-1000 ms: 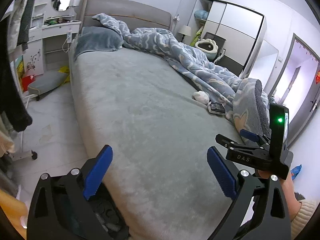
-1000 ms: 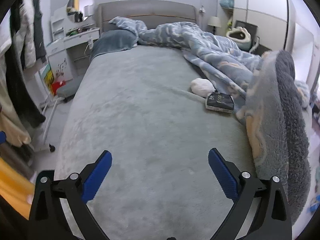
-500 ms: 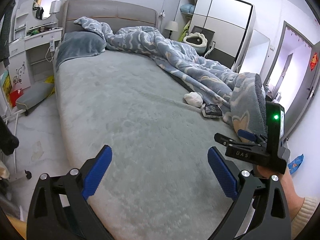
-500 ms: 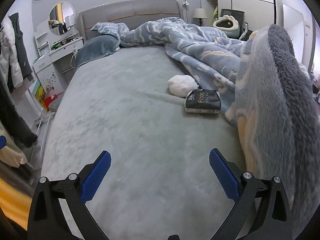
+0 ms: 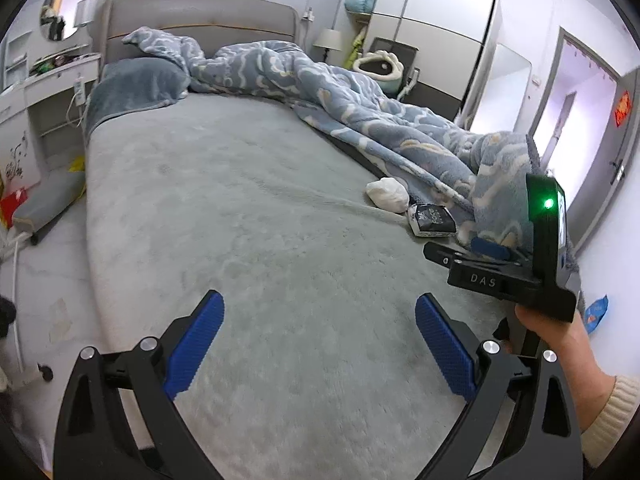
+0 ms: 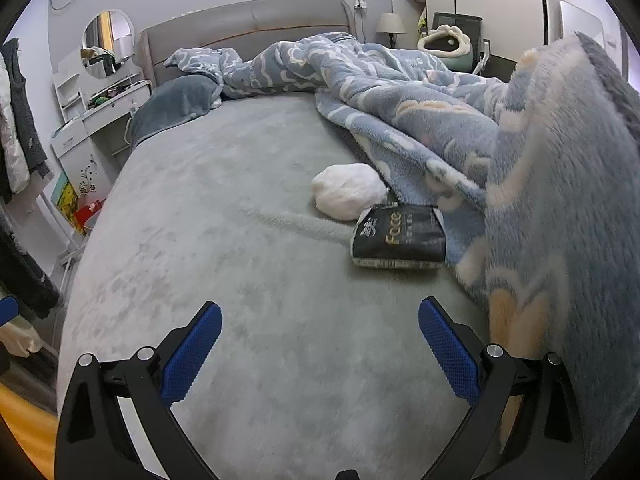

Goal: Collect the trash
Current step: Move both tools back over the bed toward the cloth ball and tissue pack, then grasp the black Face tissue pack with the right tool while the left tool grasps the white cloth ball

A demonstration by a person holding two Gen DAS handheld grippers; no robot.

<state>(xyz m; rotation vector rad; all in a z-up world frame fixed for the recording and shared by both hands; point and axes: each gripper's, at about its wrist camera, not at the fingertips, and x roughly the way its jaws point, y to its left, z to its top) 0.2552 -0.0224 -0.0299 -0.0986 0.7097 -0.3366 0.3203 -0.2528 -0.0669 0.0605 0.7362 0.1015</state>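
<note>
A crumpled white wad (image 6: 349, 190) (image 5: 387, 194) lies on the grey bed (image 6: 248, 248) beside the edge of the blue patterned blanket (image 6: 420, 104). Touching it on the near side is a black tissue pack (image 6: 399, 236) (image 5: 433, 220) with pale lettering. My right gripper (image 6: 320, 350) hovers open over the bed, short of both items, nothing between its blue pads. My left gripper (image 5: 318, 346) is open too, lower and to the left, over the bed's near part. The right gripper's body (image 5: 516, 268), held by a hand, shows in the left wrist view.
A folded-up blanket corner (image 6: 568, 220) rises close on the right of the right gripper. A pillow (image 5: 136, 88) and headboard (image 5: 200, 12) lie at the far end. A white dressing table (image 6: 96, 120) and hanging clothes (image 6: 20, 120) stand left of the bed. A doorway (image 5: 576, 120) opens at right.
Both grippers have moved forward over the bed toward the wad and the pack, which now look larger and nearer. Both stayed open.
</note>
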